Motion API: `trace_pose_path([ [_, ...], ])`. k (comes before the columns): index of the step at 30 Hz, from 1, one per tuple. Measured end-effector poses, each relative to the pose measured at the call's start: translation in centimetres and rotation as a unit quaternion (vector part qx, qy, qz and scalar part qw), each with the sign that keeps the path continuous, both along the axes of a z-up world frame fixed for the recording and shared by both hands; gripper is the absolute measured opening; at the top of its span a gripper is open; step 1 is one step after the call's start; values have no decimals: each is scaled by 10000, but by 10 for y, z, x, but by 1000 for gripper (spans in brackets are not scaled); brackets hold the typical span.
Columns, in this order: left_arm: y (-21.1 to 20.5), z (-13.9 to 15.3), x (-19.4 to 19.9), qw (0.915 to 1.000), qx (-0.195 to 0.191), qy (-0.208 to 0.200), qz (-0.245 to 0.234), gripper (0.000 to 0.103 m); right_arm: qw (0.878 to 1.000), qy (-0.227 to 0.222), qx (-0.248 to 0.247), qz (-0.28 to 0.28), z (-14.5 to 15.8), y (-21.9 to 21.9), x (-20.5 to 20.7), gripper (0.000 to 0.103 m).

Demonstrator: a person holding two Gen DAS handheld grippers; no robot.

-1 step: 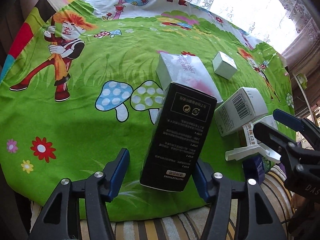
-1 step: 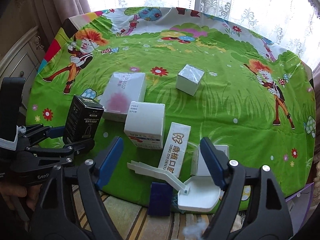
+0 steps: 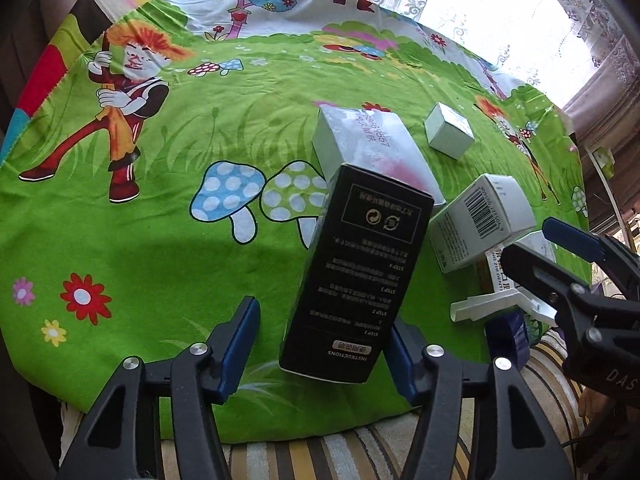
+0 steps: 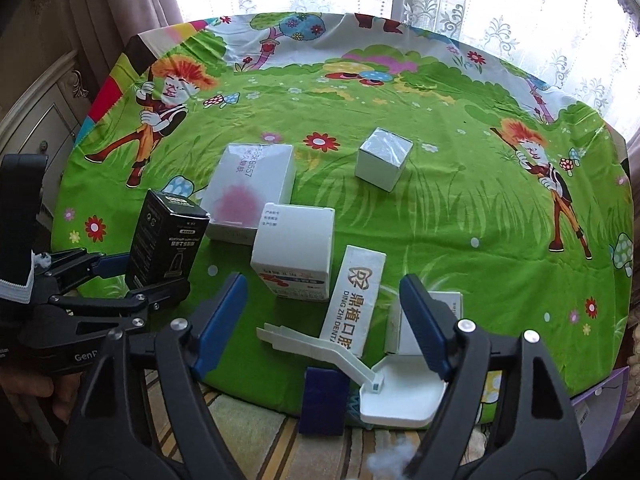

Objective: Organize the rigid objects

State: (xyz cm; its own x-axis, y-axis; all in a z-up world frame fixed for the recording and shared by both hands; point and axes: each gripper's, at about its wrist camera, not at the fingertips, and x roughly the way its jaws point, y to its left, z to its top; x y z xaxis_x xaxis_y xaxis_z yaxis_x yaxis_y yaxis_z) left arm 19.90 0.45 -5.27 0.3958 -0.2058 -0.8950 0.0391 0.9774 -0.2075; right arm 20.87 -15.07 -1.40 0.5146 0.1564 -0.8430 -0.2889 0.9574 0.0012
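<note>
the black box [image 3: 356, 276] stands upright between the fingers of the left gripper [image 3: 320, 344], near the front edge of the green cartoon tablecloth [image 3: 160, 240]. its right side lies against the right blue pad, while a strip of cloth shows between its left side and the left blue pad [image 3: 240, 344], so the jaws are open around it, having just been closing. seen from the right wrist, the same box sits ahead of the left gripper's tips, printed face toward the camera.

just beyond the box lies a flat white box with a pink blotch [image 4: 250, 192], and to the right of that a white carton with a barcode [image 3: 480, 226]. further off to the right sits a small white cube box [image 4: 384, 158], apart from the rest.

the right gripper [image 4: 324, 324] hangs open with nothing pressed between its pads, its jaws having just been closing. between and ahead of its fingers lie a long white dental-care box [image 4: 354, 300], a white plastic scoop-like piece [image 4: 396, 396] at the table's edge, and a dark blue block [image 4: 323, 400] beside it. a white box [image 4: 420, 328] is partly hidden behind its right finger.
</note>
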Motion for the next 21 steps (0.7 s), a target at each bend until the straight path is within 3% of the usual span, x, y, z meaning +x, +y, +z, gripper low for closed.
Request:
trace_pose_path([
  [5,1,-1,-3,10000,-56,-53,36,46,10000,-10,-46,-53,-8,6,8,77],
  [13,5,0,-6,9995,-216,-198,155,40,9999,123,-59,-90,-22,9,17,45],
  [21,3,8,-14,9985,-191,-461,202,40,9996,-169,182,-105,-13,1,6,44],
])
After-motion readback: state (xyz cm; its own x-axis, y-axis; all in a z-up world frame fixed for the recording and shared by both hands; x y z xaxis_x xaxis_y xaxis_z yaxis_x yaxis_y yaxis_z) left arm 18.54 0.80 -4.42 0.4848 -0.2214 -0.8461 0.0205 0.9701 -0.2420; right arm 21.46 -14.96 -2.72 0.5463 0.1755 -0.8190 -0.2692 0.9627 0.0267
